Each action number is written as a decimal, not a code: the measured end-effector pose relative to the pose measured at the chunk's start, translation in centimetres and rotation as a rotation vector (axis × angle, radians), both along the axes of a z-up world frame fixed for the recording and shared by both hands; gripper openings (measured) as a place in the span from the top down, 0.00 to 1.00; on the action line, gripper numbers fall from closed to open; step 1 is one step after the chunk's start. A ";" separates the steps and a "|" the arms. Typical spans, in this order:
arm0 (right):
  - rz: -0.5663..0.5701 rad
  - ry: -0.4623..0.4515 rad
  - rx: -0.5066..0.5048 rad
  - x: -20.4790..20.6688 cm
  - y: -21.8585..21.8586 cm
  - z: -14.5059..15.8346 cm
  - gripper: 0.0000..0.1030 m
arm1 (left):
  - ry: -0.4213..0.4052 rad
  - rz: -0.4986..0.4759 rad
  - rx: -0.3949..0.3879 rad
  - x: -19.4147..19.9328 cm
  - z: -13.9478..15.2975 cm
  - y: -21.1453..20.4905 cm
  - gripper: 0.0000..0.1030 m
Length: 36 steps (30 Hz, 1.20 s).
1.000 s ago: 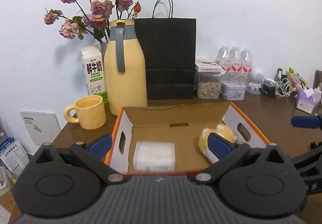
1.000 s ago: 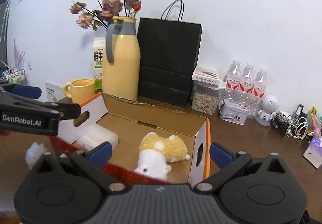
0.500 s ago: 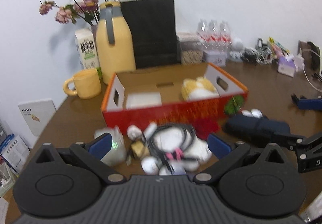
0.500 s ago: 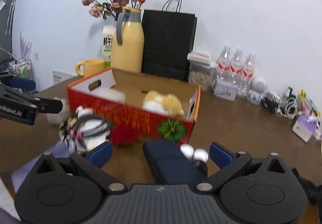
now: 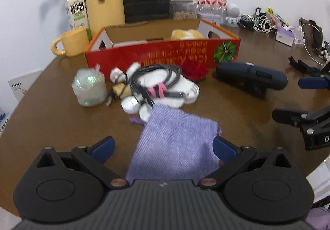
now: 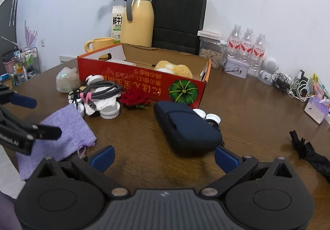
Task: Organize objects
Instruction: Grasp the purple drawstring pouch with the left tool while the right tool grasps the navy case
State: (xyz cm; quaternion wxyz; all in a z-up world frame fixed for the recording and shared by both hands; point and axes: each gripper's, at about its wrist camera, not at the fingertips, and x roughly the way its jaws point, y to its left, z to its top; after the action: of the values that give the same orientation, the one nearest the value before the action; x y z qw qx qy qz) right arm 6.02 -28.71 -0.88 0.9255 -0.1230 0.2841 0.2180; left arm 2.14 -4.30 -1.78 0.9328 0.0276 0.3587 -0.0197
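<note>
While both grippers' fingers (image 5: 103,146) stand apart, a woven lilac pouch (image 5: 175,145) lies flat, slightly rumpled.

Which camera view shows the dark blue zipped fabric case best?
The right wrist view: the dark blue zipped fabric case lies close and sharp, just ahead of the open right gripper, its top panel visible. The left wrist view shows it farther off to the side, blurred, lying lengthwise.

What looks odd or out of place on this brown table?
The red cardboard box has its printed lettering upside down, so it stands inverted. A lilac woven pouch hangs partly over the brown table's near edge.
</note>
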 end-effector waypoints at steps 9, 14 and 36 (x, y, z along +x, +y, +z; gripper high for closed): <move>0.015 0.008 0.009 0.0 -0.3 -0.6 0.00 | 0.004 -0.004 -0.029 -0.5 -2.3 -0.3 0.00; 0.026 0.006 0.016 0.1 -0.4 -0.7 0.00 | -0.013 -0.009 -0.025 -0.5 -2.5 -0.5 0.00; 0.012 0.004 0.045 4.4 -0.8 -0.4 0.00 | -0.066 -0.036 -0.068 -2.0 -0.1 -0.8 0.89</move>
State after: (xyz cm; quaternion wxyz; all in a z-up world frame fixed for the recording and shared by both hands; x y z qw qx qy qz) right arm 10.46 -29.50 -1.32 0.9263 -0.1035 0.2800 0.2300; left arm 0.13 -5.11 -1.87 0.9441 0.0029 0.3261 -0.0477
